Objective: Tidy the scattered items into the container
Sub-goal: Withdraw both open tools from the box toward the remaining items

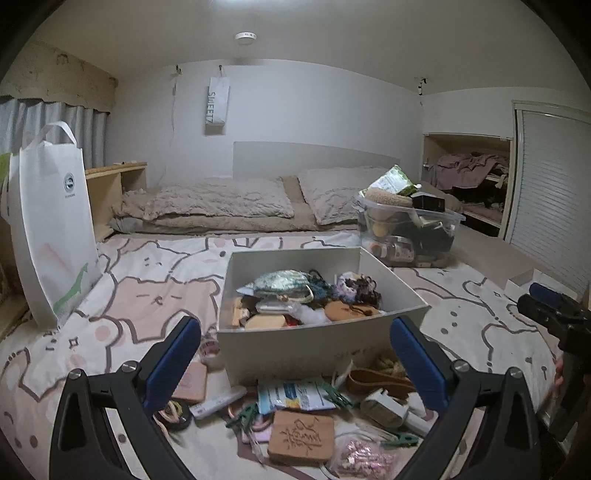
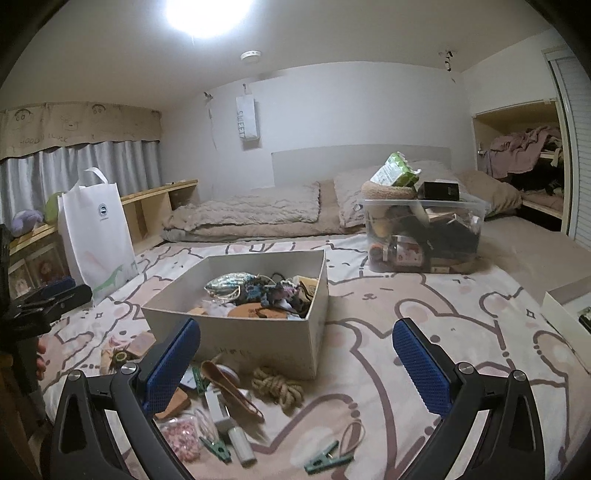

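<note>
I'm hovering both grippers, left gripper (image 1: 295, 354) and right gripper (image 2: 295, 354), fingers spread and empty, aiming to straddle the rope coil (image 2: 277, 386) between the right fingers before lifting into the box (image 2: 236, 338)

Bedroom. White walls (image 2: 351, 107) and ceiling; one bright ceiling lamp (image 2: 208, 14) lit, a round detector (image 2: 251, 55) beside it. Grey curtains (image 2: 81, 170) under a beige printed valance (image 2: 77, 123). Low wooden shelf unit (image 2: 159, 206) along the curtain wall. Bed (image 2: 424, 314) with bear-print cover, two beige pillows, pale headboard (image 2: 354, 158). Open closet (image 2: 521, 158) holding heaped clothes, slatted white door (image 2: 580, 147) alongside.
</note>
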Available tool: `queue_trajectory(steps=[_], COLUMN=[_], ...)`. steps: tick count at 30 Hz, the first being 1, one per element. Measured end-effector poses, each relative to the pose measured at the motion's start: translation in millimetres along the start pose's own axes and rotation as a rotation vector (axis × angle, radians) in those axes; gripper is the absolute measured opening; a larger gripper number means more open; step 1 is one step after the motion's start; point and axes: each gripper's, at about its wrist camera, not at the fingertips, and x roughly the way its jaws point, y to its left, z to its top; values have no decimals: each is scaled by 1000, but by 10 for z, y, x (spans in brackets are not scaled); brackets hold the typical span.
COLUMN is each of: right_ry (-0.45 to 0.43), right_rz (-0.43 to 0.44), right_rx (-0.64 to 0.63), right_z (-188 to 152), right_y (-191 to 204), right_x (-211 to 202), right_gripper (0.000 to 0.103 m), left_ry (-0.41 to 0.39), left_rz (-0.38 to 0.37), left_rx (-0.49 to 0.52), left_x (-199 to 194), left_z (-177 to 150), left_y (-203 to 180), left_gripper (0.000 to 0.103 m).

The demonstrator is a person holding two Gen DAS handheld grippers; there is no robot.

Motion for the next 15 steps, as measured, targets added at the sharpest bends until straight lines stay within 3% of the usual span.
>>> queue_trajectory(steps=[6,15], right_ry=[74,215], right_rz=[-16,-35], right_rx=[-38,-56], right_z=[-146,-460], right_y=[-27,-95], right_x=[38,226], right_gripper=[103,103], left_ry=[15,119], left_rz=[-25,-94], left_rx=[15,-2], left_x=[-2,207], left_z=[-202,-559], left_y=[-91,-229], left_gripper=[103,103])
